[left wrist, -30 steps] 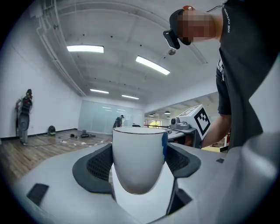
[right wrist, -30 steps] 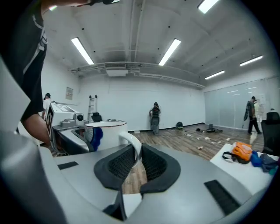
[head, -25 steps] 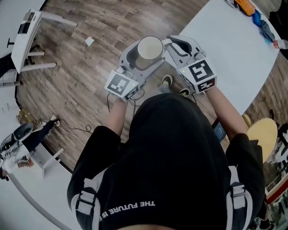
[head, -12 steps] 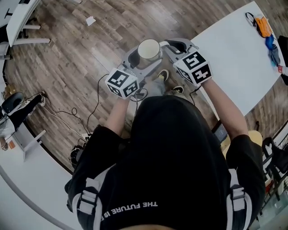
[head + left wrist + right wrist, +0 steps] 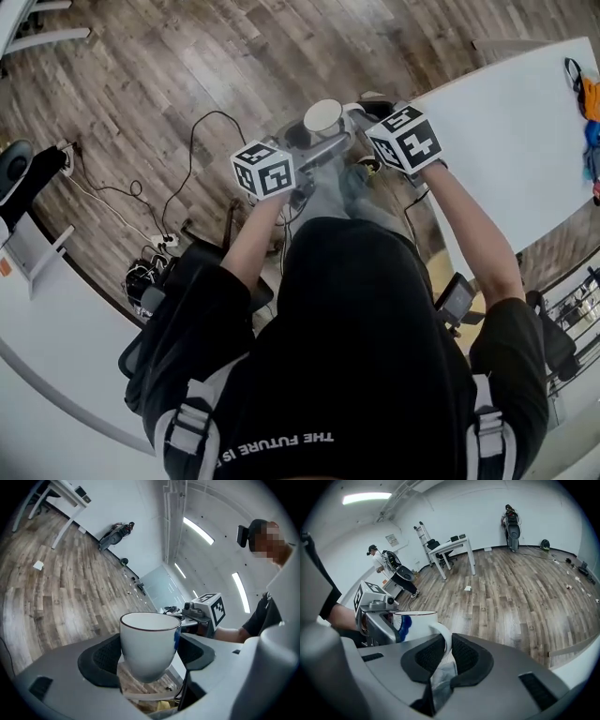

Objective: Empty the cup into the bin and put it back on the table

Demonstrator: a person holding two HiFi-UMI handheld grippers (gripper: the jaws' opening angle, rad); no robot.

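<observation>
A white cup point(image 5: 323, 116) with a dark rim and a blue mark is held upright over the wooden floor, in front of the person's knees. My left gripper point(image 5: 314, 131) is shut on the cup's body point(image 5: 149, 641), one pad on each side. My right gripper point(image 5: 356, 111) is shut on the cup's handle point(image 5: 444, 639), which sits pinched between its two pads. From this angle the inside of the cup is hidden. The white table point(image 5: 506, 122) lies to the right of both grippers. No bin shows clearly in any view.
Cables and a power strip point(image 5: 159, 239) lie on the floor at the left. A white desk edge point(image 5: 28, 272) curves along the left side. Small coloured items point(image 5: 589, 98) sit at the table's far right. Another person point(image 5: 377, 557) stands by a desk point(image 5: 450, 548) across the room.
The cup and both grippers now look smaller and farther from the head. The floor and table have slid right and down in view as the person moved. Both grips are unchanged.
</observation>
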